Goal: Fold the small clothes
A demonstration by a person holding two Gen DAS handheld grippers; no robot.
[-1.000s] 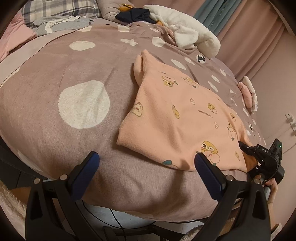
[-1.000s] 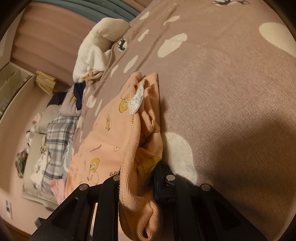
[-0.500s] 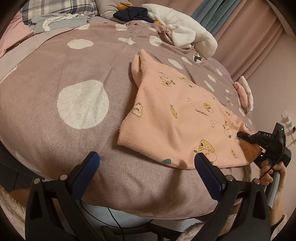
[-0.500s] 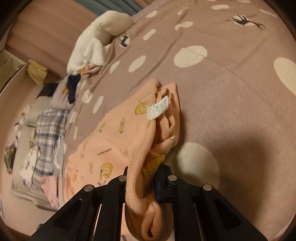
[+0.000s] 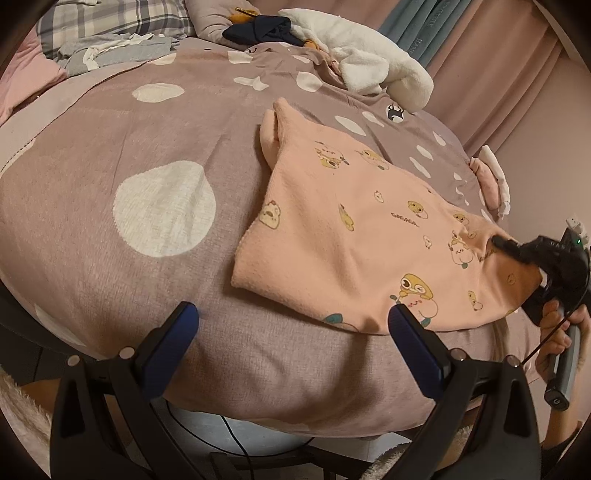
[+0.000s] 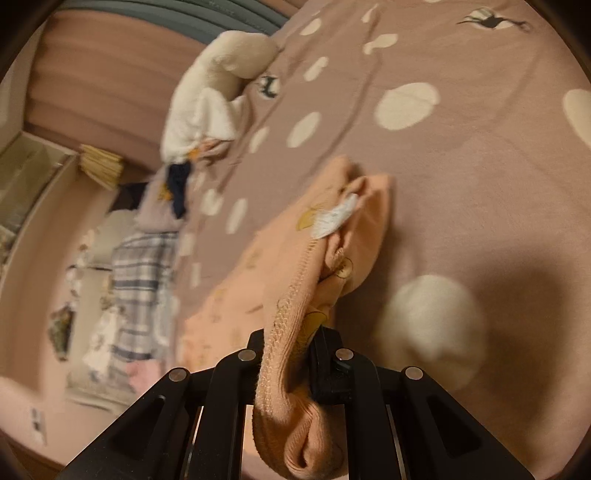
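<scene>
A small peach garment (image 5: 354, 229) with cartoon prints lies on the mauve spotted bedspread (image 5: 110, 155). My left gripper (image 5: 291, 325) is open and empty, hovering over the bed's near edge just in front of the garment's lower hem. My right gripper (image 5: 498, 242) is shut on the garment's right end and holds it lifted. In the right wrist view the gripper (image 6: 291, 347) pinches the ribbed cuff (image 6: 291, 406), and a white label (image 6: 334, 218) shows on the bunched cloth beyond.
A white fleece item (image 5: 369, 62), a dark navy garment (image 5: 258, 31) and plaid cloth (image 5: 110, 22) lie at the far end of the bed. A folded pink item (image 5: 491, 181) sits at the right edge. Curtains (image 5: 480, 55) hang behind.
My right gripper has lifted the garment's right end up and inward over the bed. The left gripper has stayed open in about the same place.
</scene>
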